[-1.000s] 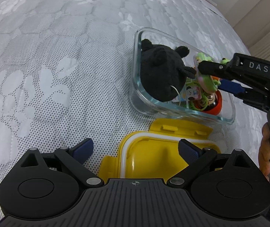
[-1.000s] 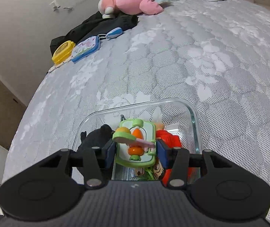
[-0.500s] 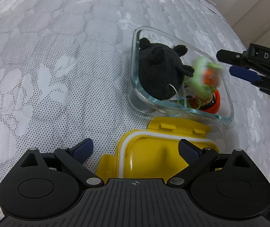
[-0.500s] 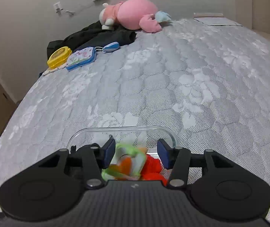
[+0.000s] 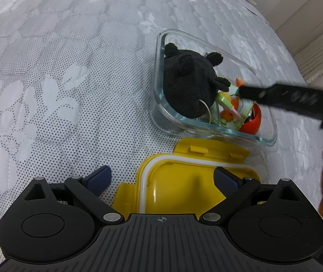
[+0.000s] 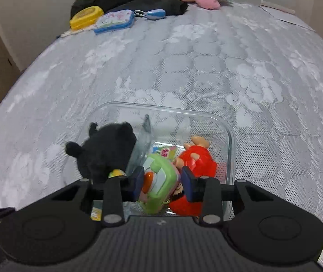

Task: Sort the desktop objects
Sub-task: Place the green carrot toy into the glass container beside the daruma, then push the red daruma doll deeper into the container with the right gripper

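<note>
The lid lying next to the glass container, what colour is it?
Yellow, with a white seal ring inside the rim. The lid shows best in the left wrist view.

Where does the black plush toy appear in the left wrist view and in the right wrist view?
Left wrist view: the black plush toy sits right of centre, filling the left end of the glass container.
Right wrist view: the black plush toy is left of centre, low in the picture, again at the container's left end.
Shared landmark: the red figure toy, lying at the container's other end.
</note>
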A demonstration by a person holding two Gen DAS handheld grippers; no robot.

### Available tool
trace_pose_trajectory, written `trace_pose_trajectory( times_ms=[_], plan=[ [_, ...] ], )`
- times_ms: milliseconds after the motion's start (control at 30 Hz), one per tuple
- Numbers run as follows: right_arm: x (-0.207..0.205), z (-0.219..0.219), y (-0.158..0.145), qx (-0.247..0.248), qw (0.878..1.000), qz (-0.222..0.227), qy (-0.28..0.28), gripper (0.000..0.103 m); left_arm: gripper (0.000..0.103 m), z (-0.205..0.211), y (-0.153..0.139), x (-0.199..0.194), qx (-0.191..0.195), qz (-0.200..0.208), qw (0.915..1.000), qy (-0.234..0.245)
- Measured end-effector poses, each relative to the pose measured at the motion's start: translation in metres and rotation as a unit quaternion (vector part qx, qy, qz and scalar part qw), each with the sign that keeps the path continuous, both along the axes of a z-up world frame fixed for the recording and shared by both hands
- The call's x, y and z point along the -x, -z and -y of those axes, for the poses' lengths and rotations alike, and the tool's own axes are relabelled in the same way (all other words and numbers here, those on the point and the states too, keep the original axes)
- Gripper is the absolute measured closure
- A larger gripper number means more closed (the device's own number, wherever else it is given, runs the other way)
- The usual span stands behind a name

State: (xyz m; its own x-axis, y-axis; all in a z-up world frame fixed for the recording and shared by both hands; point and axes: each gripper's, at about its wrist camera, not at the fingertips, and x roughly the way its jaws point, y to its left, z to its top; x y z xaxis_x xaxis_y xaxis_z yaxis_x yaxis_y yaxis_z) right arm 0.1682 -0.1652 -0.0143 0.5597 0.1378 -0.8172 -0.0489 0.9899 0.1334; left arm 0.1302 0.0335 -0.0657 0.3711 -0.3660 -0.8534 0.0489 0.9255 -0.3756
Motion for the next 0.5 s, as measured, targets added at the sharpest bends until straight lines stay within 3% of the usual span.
trace_pose_trajectory(
  times_ms=[67, 167, 333, 500],
  plan=[
    [-0.002, 0.008, -0.010, 0.012, 1.000, 0.009, 0.010, 0.064, 0.003, 0.001, 0.000, 0.000, 0.000, 0.000, 1.0000, 0.001],
    [-0.012, 0.013, -0.015, 0.057, 0.998, -0.014, 0.003, 0.063, 0.003, 0.003, 0.000, 0.000, -0.001, -0.001, 1.0000, 0.005],
    [-0.019, 0.007, 0.000, 0.081, 0.996, -0.047, -0.016, 0.058, 0.003, 0.004, 0.000, 0.000, -0.001, -0.001, 1.0000, 0.007],
    [-0.036, 0.003, 0.025, 0.080, 0.994, -0.074, 0.010, 0.060, 0.003, 0.004, 0.001, 0.000, -0.001, -0.003, 1.0000, 0.007]
  ],
)
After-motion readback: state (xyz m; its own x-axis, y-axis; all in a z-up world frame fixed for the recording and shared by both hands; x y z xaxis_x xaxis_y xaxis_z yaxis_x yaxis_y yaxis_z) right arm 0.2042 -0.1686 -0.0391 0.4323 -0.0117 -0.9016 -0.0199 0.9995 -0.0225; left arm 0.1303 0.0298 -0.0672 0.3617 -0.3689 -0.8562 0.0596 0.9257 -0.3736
